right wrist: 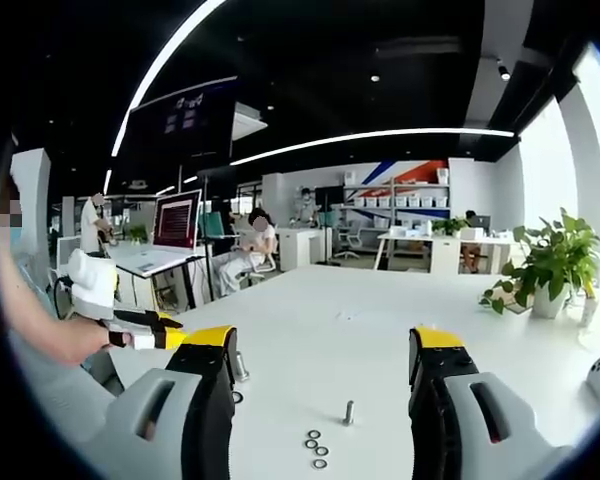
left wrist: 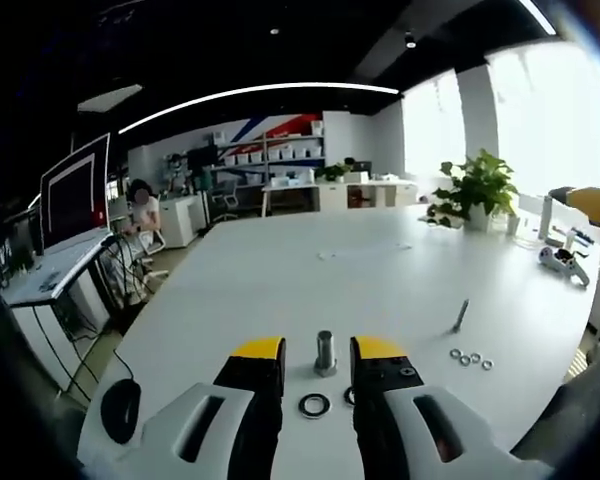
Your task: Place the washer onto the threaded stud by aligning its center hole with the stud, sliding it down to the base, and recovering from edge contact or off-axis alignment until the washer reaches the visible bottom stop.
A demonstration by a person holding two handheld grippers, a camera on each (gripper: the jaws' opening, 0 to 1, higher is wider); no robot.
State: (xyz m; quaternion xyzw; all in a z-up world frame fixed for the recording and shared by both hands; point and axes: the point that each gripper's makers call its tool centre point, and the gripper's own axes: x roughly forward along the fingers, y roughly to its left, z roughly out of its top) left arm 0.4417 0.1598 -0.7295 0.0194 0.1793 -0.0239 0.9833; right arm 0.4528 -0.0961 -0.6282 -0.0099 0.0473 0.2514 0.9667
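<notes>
1. Nearest the lens in the left gripper view, a dark washer (left wrist: 314, 405) lies flat on the white worktop (left wrist: 380, 270), between the yellow-tipped jaws of the left tongs (left wrist: 318, 348), which stand open and hold nothing.
2. Just beyond it the threaded stud (left wrist: 325, 353) stands upright, long axis vertical, touching neither jaw.
3. Off to that view's right lie a slim bolt (left wrist: 461, 315) and a row of small rings (left wrist: 471, 358).
4. Right tongs (right wrist: 325, 342) gape wide and empty; a small bolt (right wrist: 349, 412) and rings (right wrist: 315, 449) sit ahead, perhaps the same ones.
5. Left tongs are nearer; the washer must go up and forward over the stud.
</notes>
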